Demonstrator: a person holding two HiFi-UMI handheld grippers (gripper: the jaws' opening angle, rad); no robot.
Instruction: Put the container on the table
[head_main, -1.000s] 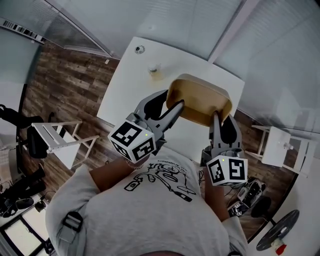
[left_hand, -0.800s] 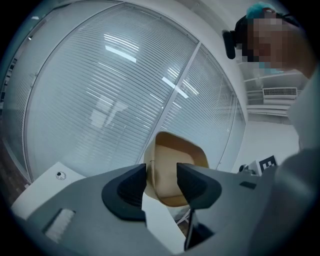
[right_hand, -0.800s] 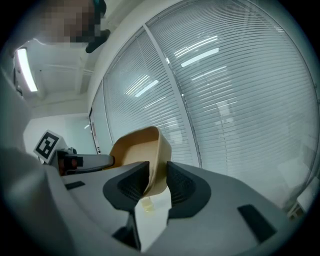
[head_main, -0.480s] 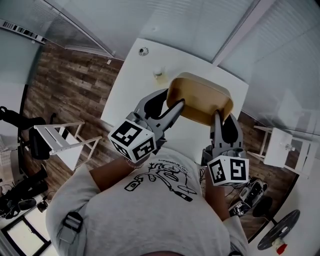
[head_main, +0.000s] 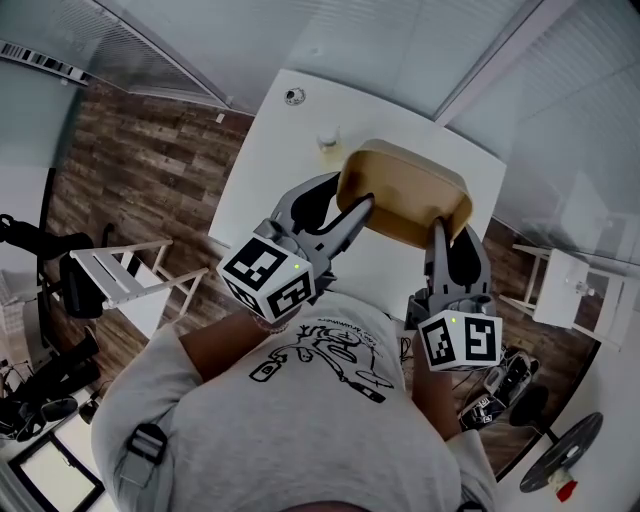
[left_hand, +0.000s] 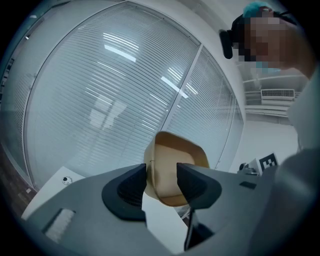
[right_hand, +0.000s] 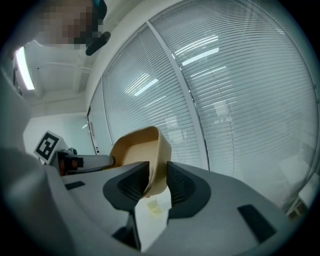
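Note:
A tan plastic container (head_main: 405, 195) hangs tilted above the white table (head_main: 270, 180), held between both grippers. My left gripper (head_main: 352, 214) is shut on its near left rim, and my right gripper (head_main: 440, 232) is shut on its near right rim. In the left gripper view the container (left_hand: 172, 162) shows its hollow inside, with one wall caught between the jaws of the left gripper (left_hand: 161, 175). The right gripper (right_hand: 157, 177) pinches a thin side wall of the container (right_hand: 135, 147).
A small pale cup (head_main: 328, 142) and a round dark-centred object (head_main: 293, 96) sit on the table's far part. A white folding stool (head_main: 115, 275) stands on the wood floor at left, a white side table (head_main: 570, 290) at right. Blinds and glass walls lie beyond.
Both grippers keep their hold on the container. The table and the small cup have drifted slightly right and down in the head view, a little closer to the container.

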